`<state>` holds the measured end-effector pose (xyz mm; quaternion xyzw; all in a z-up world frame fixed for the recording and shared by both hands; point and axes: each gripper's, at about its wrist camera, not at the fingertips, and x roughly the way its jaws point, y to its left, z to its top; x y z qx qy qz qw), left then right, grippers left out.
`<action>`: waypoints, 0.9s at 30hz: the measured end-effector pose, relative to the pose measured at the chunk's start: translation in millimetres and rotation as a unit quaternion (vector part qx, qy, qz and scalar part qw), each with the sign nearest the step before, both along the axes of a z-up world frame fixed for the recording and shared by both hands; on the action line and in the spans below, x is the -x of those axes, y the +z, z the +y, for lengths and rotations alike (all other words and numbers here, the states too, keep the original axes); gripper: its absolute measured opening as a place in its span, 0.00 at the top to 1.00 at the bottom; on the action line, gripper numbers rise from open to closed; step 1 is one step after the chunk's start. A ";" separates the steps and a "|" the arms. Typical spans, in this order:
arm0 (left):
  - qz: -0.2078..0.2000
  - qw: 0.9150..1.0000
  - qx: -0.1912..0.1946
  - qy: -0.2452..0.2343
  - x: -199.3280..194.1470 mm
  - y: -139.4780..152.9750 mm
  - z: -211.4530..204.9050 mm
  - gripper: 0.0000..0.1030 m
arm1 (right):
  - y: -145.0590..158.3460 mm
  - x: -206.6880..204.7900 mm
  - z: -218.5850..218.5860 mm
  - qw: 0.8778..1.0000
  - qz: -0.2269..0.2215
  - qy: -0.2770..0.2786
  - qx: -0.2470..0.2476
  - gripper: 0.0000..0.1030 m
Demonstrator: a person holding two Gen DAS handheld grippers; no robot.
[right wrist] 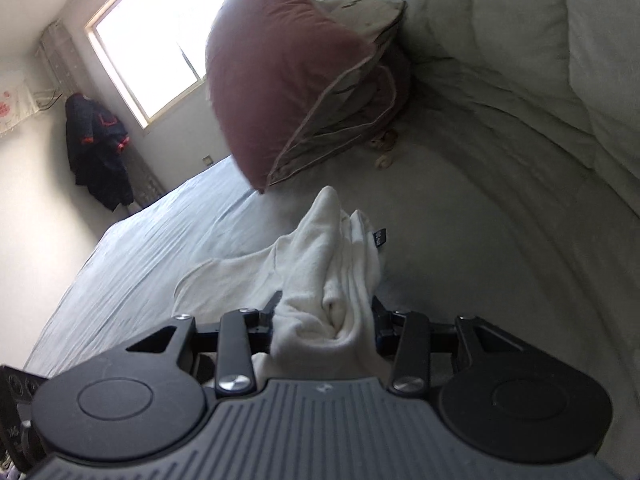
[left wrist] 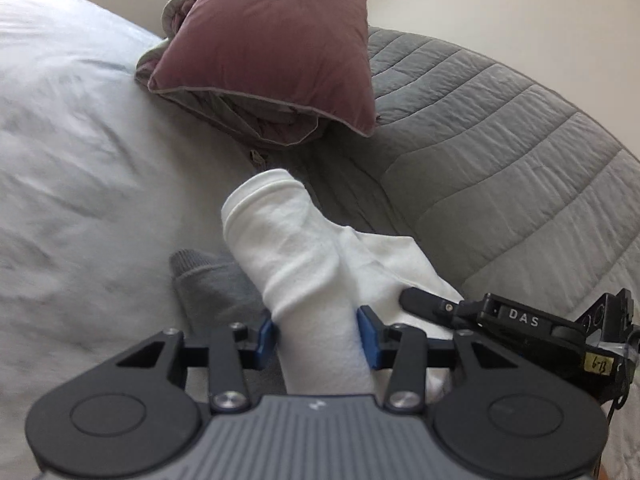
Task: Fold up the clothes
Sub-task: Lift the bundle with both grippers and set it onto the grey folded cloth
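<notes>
Each gripper is clamped on the same white garment [left wrist: 320, 264]: the left gripper [left wrist: 318, 340] pinches a rolled, tube-like end, probably a sleeve or cuff, and the right gripper [right wrist: 325, 320] bunches a thick fold, likely so the cloth can be carried and spread by two ends. It hangs just above the pale bed sheet [left wrist: 72, 168], with a grey garment [left wrist: 216, 280] beneath and a mauve pillow [left wrist: 272, 48] well beyond.

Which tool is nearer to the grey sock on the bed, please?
Left. The left tool grips the white garment beside the grey sock; the right tool lies beyond the garment.
</notes>
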<state>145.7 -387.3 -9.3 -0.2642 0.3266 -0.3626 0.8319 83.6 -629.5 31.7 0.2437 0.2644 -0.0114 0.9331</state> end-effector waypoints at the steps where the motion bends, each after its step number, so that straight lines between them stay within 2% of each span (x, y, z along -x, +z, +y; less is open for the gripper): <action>1: 0.003 1.000 -0.004 0.002 -1.5 -5.7 -5.7 0.58 | -4.6 -2.6 -5.1 1.000 0.001 -0.003 0.002 0.58; 4: 0.010 1.000 -0.021 0.005 -4.1 -25.4 -16.2 0.56 | -29.9 -11.3 -17.0 1.000 0.017 -0.012 0.007 0.55; 6: 0.005 0.999 -0.031 0.004 -3.4 -35.9 -17.1 0.51 | -48.2 -13.3 -19.4 0.999 0.025 -0.025 0.015 0.48; 8: 0.013 1.000 -0.028 0.002 -5.7 -34.8 -9.0 0.47 | -58.7 -8.7 -23.7 0.999 0.010 -0.034 0.013 0.36; 10: 0.022 0.999 -0.023 -0.001 -8.3 -32.5 0.0 0.44 | -63.4 -2.1 -27.9 0.999 -0.011 -0.040 -0.002 0.33; 13: -0.027 0.999 -0.035 0.025 -10.2 -11.2 10.9 0.44 | -53.4 11.5 -30.7 0.997 -0.038 -0.071 0.006 0.32; 16: -0.084 0.994 -0.053 0.047 -13.9 10.8 17.3 0.46 | -34.2 32.8 -24.7 0.989 -0.078 -0.109 0.057 0.32; 17: -0.100 0.992 -0.060 0.042 -16.5 15.7 13.8 0.46 | -29.0 39.8 -20.0 0.986 -0.093 -0.115 0.072 0.35; 18: -0.115 0.991 -0.066 0.035 -19.2 20.2 9.8 0.51 | -24.2 46.5 -15.0 0.983 -0.108 -0.119 0.084 0.40; 20: -0.142 0.986 -0.081 0.019 -24.6 26.9 -0.2 0.57 | -18.7 52.4 -2.6 0.981 -0.123 -0.107 0.104 0.63; 23: -0.166 0.980 -0.110 -0.005 -32.0 24.0 -20.9 0.65 | -19.7 48.5 17.9 0.976 -0.119 -0.092 0.154 0.75; 27: -0.156 0.977 -0.143 0.003 -52.7 3.9 -38.6 0.74 | -35.3 39.7 25.8 0.972 -0.085 -0.098 0.199 0.82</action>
